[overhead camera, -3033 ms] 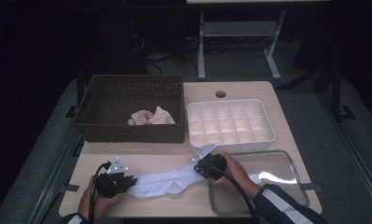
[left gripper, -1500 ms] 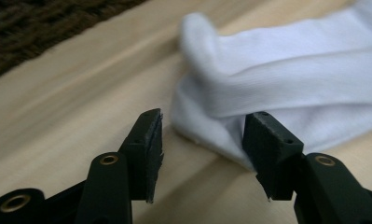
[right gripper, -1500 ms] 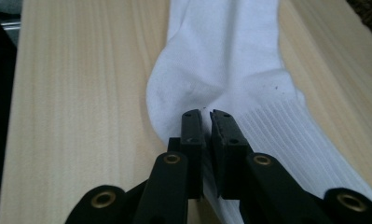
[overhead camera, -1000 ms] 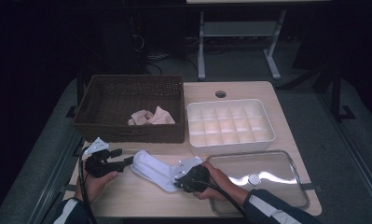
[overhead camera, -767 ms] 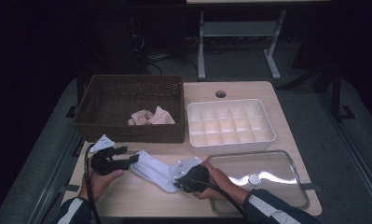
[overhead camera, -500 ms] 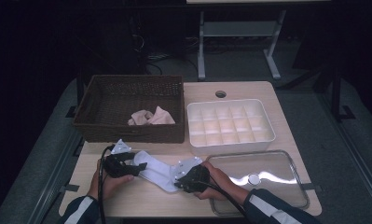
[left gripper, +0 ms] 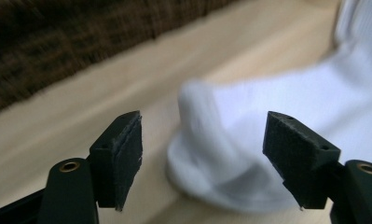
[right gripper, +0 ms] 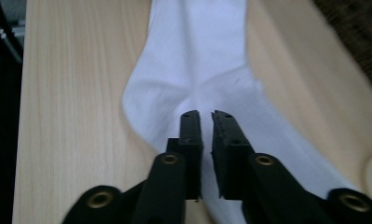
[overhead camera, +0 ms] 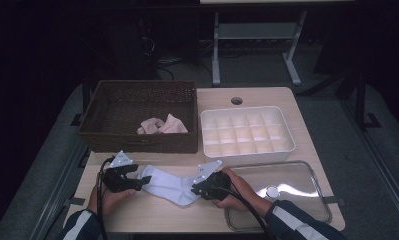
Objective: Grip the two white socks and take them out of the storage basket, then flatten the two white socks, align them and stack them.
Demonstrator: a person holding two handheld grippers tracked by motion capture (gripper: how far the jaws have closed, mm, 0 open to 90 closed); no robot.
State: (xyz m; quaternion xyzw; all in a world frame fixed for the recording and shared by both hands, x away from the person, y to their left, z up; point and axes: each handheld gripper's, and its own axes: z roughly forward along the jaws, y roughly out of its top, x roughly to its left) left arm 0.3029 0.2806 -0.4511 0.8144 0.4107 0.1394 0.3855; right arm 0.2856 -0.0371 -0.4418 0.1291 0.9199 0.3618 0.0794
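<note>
Sock (overhead camera: 168,184) pinched by right tool (overhead camera: 199,189)

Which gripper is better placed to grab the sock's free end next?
Left. The left gripper has its jaws open around the sock end, while the right gripper is shut on the other end.

My fingers (left gripper: 123,154) are matte black, brass-coloured rivets at their bases. White sock (overhead camera: 168,184) in front of me, plain, faint ribbing. Bench (overhead camera: 267,97) is pale wood with fine straight grain. Basket (overhead camera: 137,145) is dark brown woven wicker; cloth (overhead camera: 162,125) inside it is pale pink-beige. Divided tray (overhead camera: 247,152) is white. Lid (overhead camera: 307,175) is clear with a white knob. My sleeve (overhead camera: 297,222) is dark with white stripes.
</note>
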